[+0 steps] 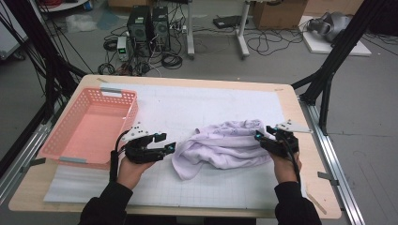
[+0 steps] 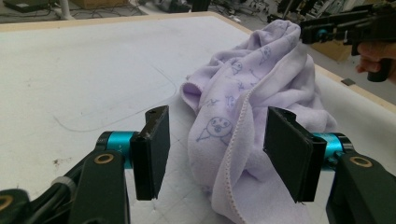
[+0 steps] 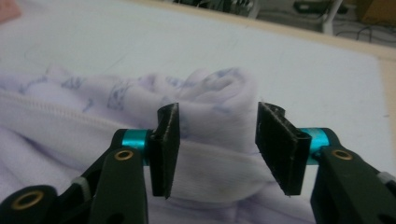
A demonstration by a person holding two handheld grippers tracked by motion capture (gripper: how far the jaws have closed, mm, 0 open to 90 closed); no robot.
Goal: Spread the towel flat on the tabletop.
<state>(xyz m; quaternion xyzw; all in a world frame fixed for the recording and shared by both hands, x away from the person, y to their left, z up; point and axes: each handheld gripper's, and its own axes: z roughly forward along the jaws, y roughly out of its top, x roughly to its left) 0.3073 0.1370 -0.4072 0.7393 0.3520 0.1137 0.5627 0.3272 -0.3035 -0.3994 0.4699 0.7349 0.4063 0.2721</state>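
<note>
A wooden table [image 1: 300, 140] carries a white mat [image 1: 197, 105] that covers most of its top, and the person's forearms come in from the near edge. On the left part of the mat sits a pink basket [image 1: 124, 112] with a latticed wall, its long side running away from the person. To the right of the basket, well apart from it, lies a pale lilac cloth [image 1: 225, 145], crumpled into a heap in the middle-right of the mat; it is soft fleece with small drawn figures and a stitched hem, and one lobe hangs toward the near edge. The left gripper [image 1: 170, 144] rests low on the mat between basket and cloth, pointing at the cloth's left end. In the left gripper view its jaws stand apart with nothing pinched: a hanging fold of the cloth [image 2: 243, 140] lies ahead of the gap, nearer the right pad, and no pad presses on it. The right gripper [image 1: 259, 136] is at the cloth's right end, held in the right hand [image 1: 284, 166]. In the right gripper view its jaws are spread as well, with a bunched hump of the cloth [image 3: 219, 100] seen through the gap, lying just beyond the pads; the fingers [image 3: 166, 144] are released and grip nothing.
</note>
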